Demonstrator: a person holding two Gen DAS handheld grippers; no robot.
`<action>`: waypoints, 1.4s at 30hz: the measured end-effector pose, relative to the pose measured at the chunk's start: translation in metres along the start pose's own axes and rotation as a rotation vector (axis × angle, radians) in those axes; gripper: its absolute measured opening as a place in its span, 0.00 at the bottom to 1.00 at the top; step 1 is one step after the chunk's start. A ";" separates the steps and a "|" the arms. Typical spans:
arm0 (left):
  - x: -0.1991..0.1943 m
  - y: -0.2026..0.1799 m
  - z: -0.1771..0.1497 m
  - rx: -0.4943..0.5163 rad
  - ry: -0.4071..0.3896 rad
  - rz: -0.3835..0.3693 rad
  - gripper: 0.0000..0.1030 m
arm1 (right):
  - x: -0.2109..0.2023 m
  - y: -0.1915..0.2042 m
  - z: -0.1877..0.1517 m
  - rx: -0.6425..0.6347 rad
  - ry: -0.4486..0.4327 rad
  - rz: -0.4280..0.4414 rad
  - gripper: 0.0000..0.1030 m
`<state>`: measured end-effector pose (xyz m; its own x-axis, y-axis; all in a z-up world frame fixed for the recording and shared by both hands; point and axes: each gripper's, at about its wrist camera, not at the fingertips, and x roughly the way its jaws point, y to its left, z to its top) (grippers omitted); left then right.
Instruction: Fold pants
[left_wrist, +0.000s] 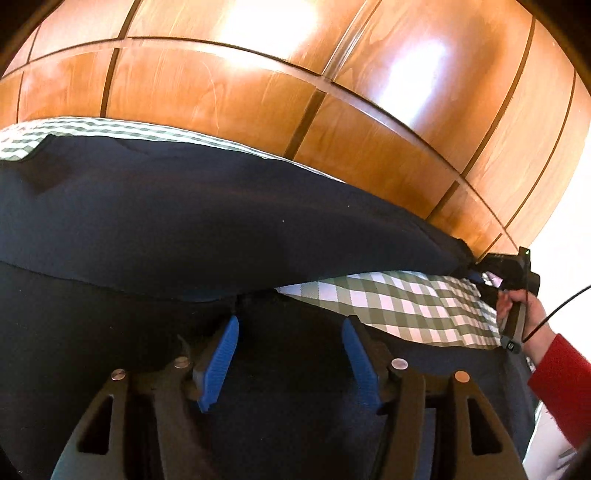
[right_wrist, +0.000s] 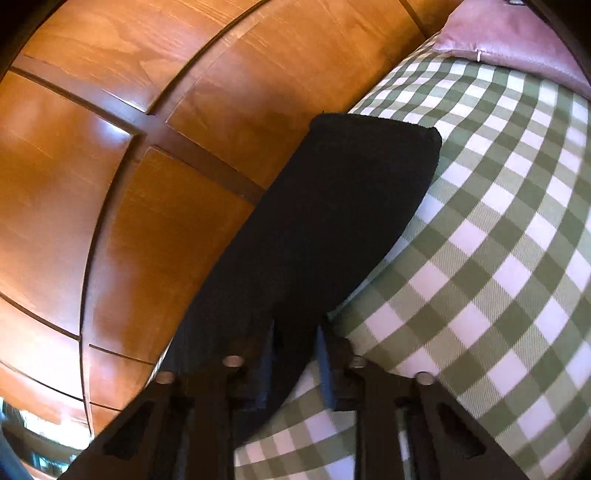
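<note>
Dark navy pants (left_wrist: 192, 214) lie on a bed with a green and white checked cover (left_wrist: 406, 306). My left gripper (left_wrist: 290, 325) is open, its blue pads (left_wrist: 221, 358) spread above the dark cloth at the crotch. One leg stretches right to my right gripper (left_wrist: 480, 275), which pinches its end. In the right wrist view the leg (right_wrist: 332, 221) runs away from my right gripper (right_wrist: 295, 332), whose jaws stand close together on the cloth. The leg's hem lies at the bed's far edge.
A glossy wooden panelled wardrobe (left_wrist: 295, 92) stands right behind the bed. A pinkish pillow (right_wrist: 517, 37) lies at the bed's far right corner. A hand in a red sleeve (left_wrist: 561, 384) holds the right gripper.
</note>
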<state>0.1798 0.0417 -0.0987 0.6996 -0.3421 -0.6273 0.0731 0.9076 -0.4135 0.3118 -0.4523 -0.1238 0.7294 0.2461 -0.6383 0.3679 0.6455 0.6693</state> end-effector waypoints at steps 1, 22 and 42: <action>0.000 0.000 0.000 -0.001 -0.001 -0.003 0.59 | -0.001 0.003 -0.002 -0.018 -0.003 -0.008 0.17; -0.005 0.006 0.002 -0.021 -0.002 -0.051 0.63 | -0.084 -0.031 -0.045 -0.097 -0.051 -0.148 0.16; -0.004 0.004 0.004 -0.034 0.030 -0.068 0.68 | -0.025 0.110 -0.145 -0.723 0.030 -0.231 0.31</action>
<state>0.1802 0.0474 -0.0948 0.6725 -0.4100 -0.6162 0.0951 0.8735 -0.4774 0.2506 -0.2826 -0.0888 0.6598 0.0603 -0.7491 0.0318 0.9936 0.1080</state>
